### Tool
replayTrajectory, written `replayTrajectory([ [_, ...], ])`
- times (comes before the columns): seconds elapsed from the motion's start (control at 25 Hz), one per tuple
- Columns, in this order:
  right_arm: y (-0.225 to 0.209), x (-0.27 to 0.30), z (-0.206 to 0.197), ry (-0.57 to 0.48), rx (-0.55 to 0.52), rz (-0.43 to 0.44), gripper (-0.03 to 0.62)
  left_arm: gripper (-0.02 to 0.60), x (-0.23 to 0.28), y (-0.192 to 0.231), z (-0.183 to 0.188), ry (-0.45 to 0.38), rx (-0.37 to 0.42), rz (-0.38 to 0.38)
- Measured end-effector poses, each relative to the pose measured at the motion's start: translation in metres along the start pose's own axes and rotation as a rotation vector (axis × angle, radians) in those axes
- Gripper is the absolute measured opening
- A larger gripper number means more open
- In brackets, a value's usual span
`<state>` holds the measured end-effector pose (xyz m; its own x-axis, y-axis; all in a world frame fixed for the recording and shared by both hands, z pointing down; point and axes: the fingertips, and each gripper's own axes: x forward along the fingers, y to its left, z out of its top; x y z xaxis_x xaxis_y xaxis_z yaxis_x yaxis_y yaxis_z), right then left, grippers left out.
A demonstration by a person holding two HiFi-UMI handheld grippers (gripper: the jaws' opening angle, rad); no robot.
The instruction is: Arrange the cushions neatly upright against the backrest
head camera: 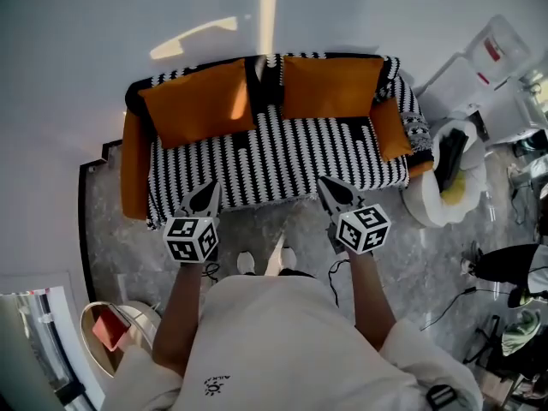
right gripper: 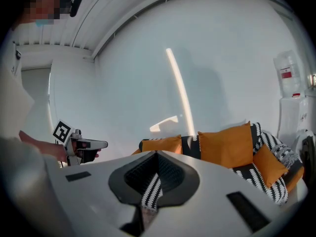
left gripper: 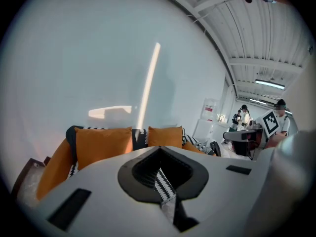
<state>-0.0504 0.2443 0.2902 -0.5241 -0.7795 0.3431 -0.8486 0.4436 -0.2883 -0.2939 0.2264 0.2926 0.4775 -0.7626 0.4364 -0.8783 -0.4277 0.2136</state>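
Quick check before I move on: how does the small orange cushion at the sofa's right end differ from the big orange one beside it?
The small cushion is clearly smaller than the big cushion. The big cushion stands upright against the backrest, facing forward. The small cushion leans at the right end of the sofa, turned in toward the seat. Both are plain orange.

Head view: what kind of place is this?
Probably a lab or workshop with a staged lounge corner: a striped sofa with orange cushions, under a ribbed industrial ceiling, and people at a workbench.
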Motion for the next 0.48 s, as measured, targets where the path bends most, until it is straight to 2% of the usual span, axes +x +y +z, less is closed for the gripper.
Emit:
replayTrajectory([
  [0.48,0.007,0.005,0.015,-0.011,-0.044,-0.02,0.021,0.018,-0.002,0.016,0.018,-0.042,0.016,0.003],
])
